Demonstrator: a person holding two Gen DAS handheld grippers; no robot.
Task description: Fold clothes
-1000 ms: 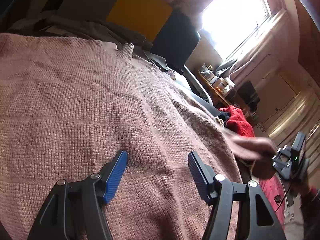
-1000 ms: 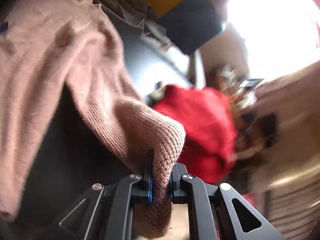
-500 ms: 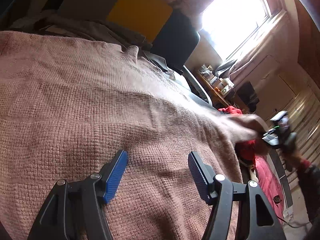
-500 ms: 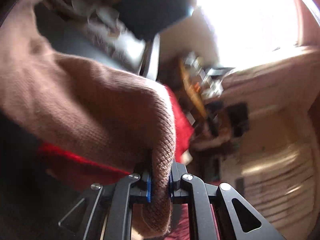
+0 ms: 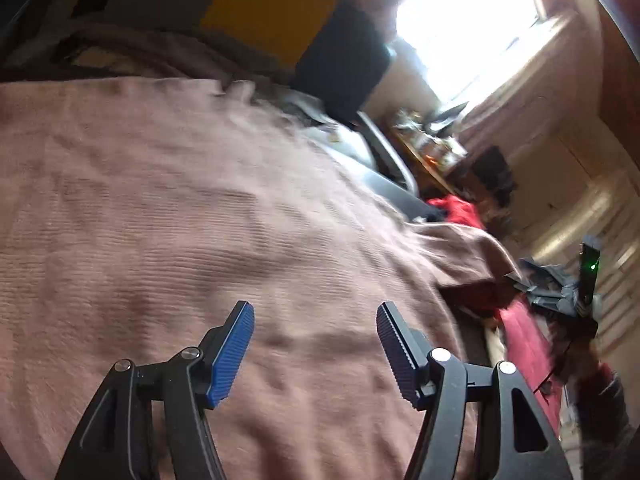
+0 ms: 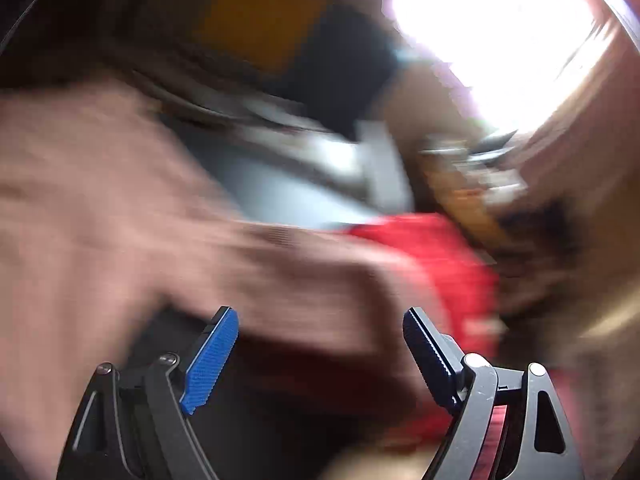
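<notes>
A dusty-pink knit sweater (image 5: 180, 220) lies spread across the bed and fills most of the left wrist view. My left gripper (image 5: 316, 320) hovers open just above it, nothing between its blue pads. The sweater's sleeve (image 5: 460, 248) stretches right toward my right gripper (image 5: 560, 292), seen small at the right edge. In the blurred right wrist view the sleeve (image 6: 300, 280) lies ahead of my right gripper (image 6: 320, 324), whose jaws are opening wide, free of the cloth.
A red garment (image 5: 460, 210) lies past the sleeve at the bed's right side, also red garment (image 6: 448, 260). Yellow and dark cushions (image 5: 272, 12) stand at the head. A cluttered side table (image 5: 432, 144) sits under the bright window (image 5: 472, 28).
The right gripper let go of the sleeve cuff it was pinching, its jaws spreading wide as it rose. The sleeve now lies stretched out to the right. The left gripper lifted slightly.
</notes>
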